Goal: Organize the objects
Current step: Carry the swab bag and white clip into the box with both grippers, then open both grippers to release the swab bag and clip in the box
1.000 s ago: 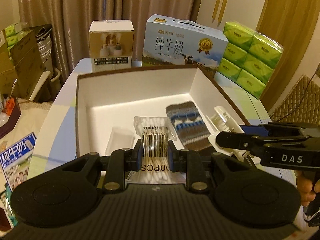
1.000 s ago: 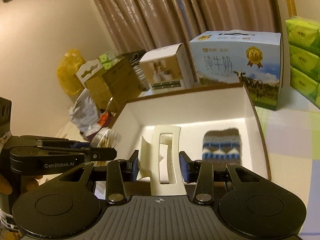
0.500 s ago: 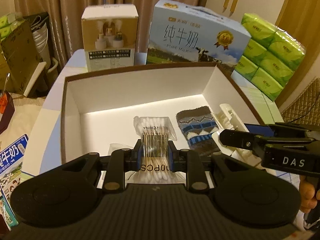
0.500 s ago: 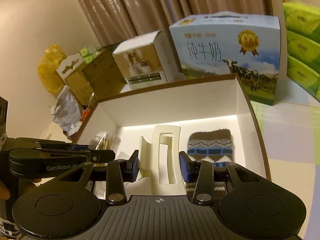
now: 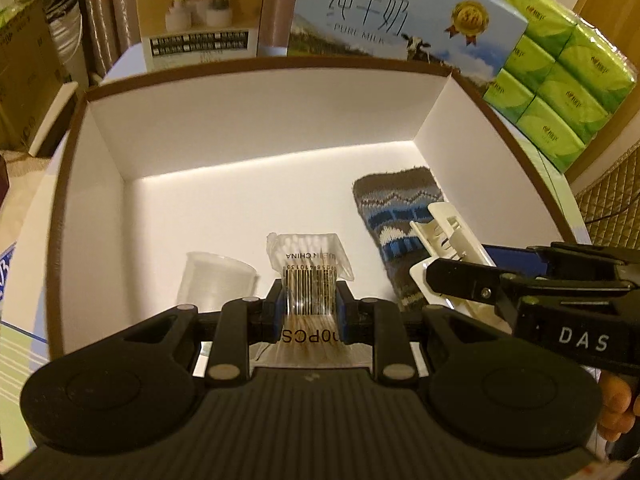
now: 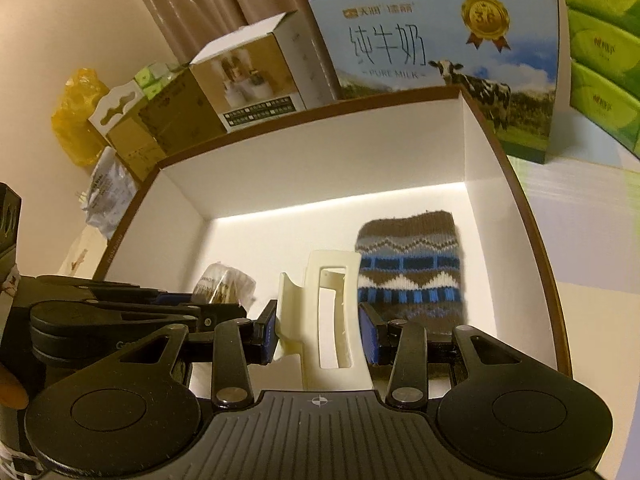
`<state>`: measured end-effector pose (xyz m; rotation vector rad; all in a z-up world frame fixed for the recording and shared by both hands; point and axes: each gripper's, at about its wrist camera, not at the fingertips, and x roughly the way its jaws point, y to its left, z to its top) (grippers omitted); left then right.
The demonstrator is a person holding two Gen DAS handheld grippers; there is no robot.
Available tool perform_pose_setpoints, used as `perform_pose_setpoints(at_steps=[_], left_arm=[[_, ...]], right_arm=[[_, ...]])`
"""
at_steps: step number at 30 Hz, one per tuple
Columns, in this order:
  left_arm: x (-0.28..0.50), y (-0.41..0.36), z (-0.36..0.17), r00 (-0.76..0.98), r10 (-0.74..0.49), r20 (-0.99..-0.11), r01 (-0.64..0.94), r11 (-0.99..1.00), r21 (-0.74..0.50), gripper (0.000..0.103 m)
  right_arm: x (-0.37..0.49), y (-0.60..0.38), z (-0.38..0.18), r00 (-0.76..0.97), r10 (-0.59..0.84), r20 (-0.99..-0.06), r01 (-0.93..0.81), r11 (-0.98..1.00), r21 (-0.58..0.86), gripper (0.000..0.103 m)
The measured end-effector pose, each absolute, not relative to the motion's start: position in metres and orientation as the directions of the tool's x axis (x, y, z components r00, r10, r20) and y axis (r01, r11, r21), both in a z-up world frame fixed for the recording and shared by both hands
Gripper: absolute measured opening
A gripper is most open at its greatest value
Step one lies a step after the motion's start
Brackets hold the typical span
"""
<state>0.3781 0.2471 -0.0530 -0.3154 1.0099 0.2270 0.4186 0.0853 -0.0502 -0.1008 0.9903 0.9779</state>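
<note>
Now both of my grippers sit lower and deeper over the box (image 5: pixel 256 128) than a second ago; its white walls fill much more of each view, and the milk carton (image 5: pixel 400 20) and tissue packs (image 5: pixel 560 80) behind it have slid toward the top edge. My left gripper (image 5: pixel 310 306) has its fingers closed on the swab pack (image 5: pixel 308 276), barcode facing up, held just above the box floor. My right gripper (image 6: pixel 320 332) has its fingers pressed against the sides of the white clip (image 6: pixel 328 312), holding it beside the knitted pouch (image 6: pixel 412 268). That pouch lies flat on the floor of the box near the right wall. A clear plastic cup (image 5: pixel 216 280) stands on the floor just left of the swab pack. Seen from the left, the right gripper crosses in front of the pouch and hides its near end. The box rests on the desk (image 6: pixel 592 240), with a small carton (image 6: pixel 248 76) behind it.
</note>
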Motion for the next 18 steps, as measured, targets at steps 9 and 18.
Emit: perform_pose_setpoints(at_steps=[9,18], left_arm=[[0.385,0.246,-0.061,0.505,0.039,-0.862,-0.325,0.934,-0.148,0.031],[0.378,0.251,-0.050,0.512,0.104,-0.853,-0.331,0.940,-0.084,0.049]], right_arm=[[0.421,0.087,-0.054,0.175,0.641,-0.747,-0.725,0.597,0.343,0.038],[0.418,0.096,-0.058,0.171,0.638,-0.751,-0.727,0.596,0.341,0.038]])
